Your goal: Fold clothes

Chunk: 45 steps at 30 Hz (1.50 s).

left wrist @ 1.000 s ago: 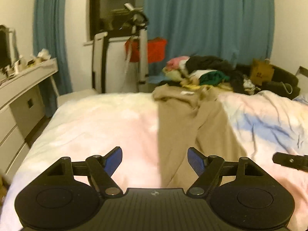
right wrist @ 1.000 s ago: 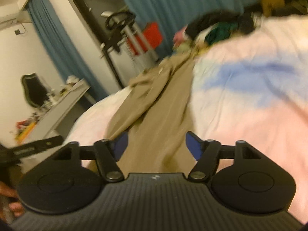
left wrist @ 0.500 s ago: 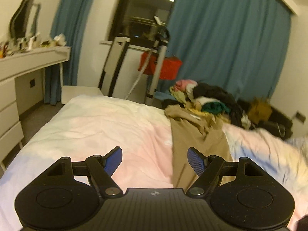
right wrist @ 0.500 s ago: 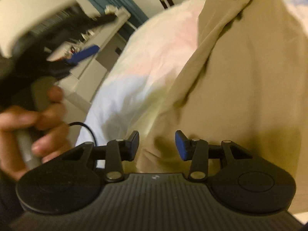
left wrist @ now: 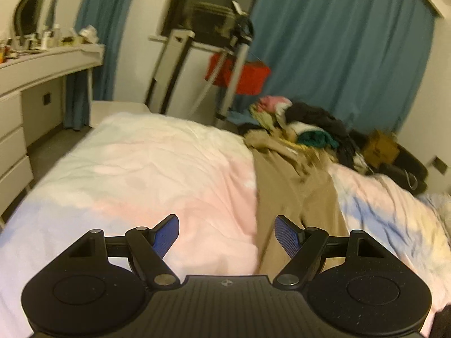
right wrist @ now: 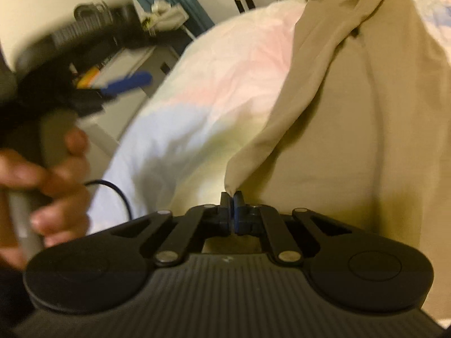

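Note:
Tan trousers (left wrist: 293, 197) lie stretched lengthwise on the pastel bed cover (left wrist: 157, 174), their far end bunched near a clothes pile. My left gripper (left wrist: 227, 235) is open and empty, held above the bed just left of the trousers. In the right wrist view my right gripper (right wrist: 232, 197) is shut on the near left corner of the tan trousers (right wrist: 352, 118), which rises into a small peak at the pads. The left gripper (right wrist: 124, 83) shows blurred at the left, held in a hand.
A pile of mixed clothes (left wrist: 304, 124) sits at the bed's far end. A white dresser (left wrist: 33, 84) stands left of the bed. A tripod and a red basket (left wrist: 239, 73) stand before blue curtains. A black cable (right wrist: 112, 191) hangs by the hand.
My right gripper dropped to the trousers' near corner and closed on it. My left gripper stayed open and its view swung up and left over the bed.

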Each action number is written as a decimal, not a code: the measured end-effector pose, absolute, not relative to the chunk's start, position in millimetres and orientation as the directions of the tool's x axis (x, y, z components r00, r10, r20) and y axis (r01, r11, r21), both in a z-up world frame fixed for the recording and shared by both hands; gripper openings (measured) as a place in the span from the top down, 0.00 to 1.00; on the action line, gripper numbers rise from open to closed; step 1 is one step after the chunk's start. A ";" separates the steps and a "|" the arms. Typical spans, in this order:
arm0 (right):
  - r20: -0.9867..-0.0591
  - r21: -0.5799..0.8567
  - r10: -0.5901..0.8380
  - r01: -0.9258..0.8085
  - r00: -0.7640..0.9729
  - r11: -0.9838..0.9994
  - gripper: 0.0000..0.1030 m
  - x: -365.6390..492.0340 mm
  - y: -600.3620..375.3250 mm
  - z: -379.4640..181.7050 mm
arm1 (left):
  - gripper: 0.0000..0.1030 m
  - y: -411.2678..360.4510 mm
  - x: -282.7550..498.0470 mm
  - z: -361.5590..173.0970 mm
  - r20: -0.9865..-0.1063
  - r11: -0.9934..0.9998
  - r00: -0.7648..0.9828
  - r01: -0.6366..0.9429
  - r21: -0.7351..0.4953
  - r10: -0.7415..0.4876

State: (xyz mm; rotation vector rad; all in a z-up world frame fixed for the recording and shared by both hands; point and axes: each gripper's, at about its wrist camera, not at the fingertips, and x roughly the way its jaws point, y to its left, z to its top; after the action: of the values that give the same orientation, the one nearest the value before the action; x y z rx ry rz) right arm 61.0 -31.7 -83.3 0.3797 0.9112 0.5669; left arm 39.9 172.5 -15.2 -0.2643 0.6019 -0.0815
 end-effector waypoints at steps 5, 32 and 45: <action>-0.622 0.614 0.625 -0.202 0.472 0.763 0.95 54.1 -76.3 -91.4 | 0.26 152.5 24.6 -28.9 -0.595 0.954 0.766 0.078 -0.289 -0.243; -0.552 0.686 0.523 -0.002 0.650 0.727 0.36 69.6 -206.0 -90.3 | 0.99 25.4 8.1 -73.1 -0.762 0.867 0.595 0.490 0.091 -0.257; -0.573 0.651 0.384 0.117 0.724 0.750 0.36 65.3 -230.3 -91.6 | 0.99 13.5 -13.3 -48.4 -0.659 0.781 0.591 0.624 0.007 -0.466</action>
State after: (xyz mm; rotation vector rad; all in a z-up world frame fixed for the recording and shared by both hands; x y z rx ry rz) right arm 65.3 -230.3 -91.6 0.7234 0.7616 0.1627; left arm -13.3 13.5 -48.4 0.2488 0.6890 -0.6415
